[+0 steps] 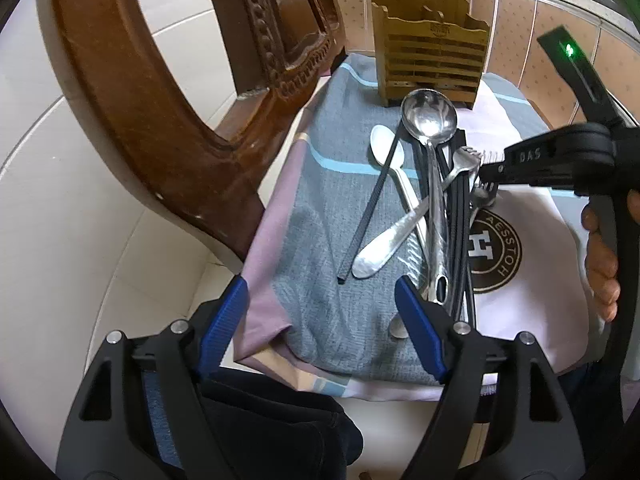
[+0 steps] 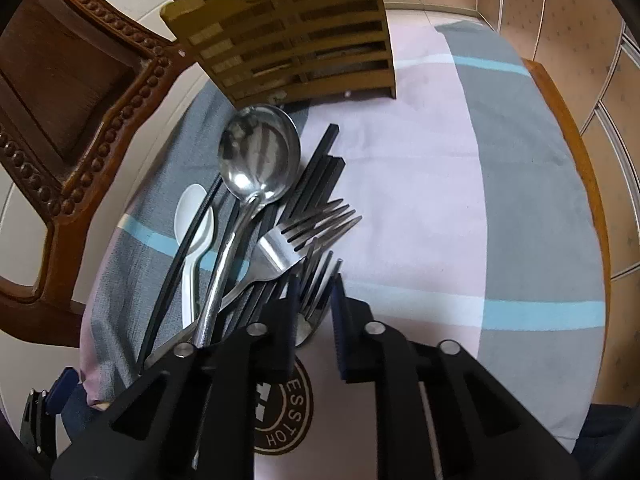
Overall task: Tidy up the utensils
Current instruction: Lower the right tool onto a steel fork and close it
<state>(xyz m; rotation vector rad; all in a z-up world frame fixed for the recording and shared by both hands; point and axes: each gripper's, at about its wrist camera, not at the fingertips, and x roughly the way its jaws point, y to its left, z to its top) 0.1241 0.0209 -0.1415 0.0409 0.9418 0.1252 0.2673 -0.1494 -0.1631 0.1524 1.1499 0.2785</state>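
A pile of utensils lies on a cloth-covered table (image 1: 344,216): a steel ladle (image 1: 429,114) (image 2: 259,152), a white spoon (image 1: 386,150) (image 2: 197,216), black chopsticks (image 1: 370,212) (image 2: 320,176), a steel spoon (image 1: 384,248) and forks (image 2: 316,226). A wooden slatted utensil holder (image 1: 430,60) (image 2: 296,36) stands behind them. My left gripper (image 1: 320,320) is open and empty above the table's near edge. My right gripper (image 2: 316,312) (image 1: 490,178) is open, its jaws on either side of a fork's tines (image 2: 320,276) low over the pile.
A carved wooden chair (image 1: 160,92) (image 2: 80,100) stands close on the left of the table. A tiled counter wall (image 1: 540,32) runs behind. The cloth has a round brown logo (image 1: 496,252) on its right part. White floor tiles lie on the left.
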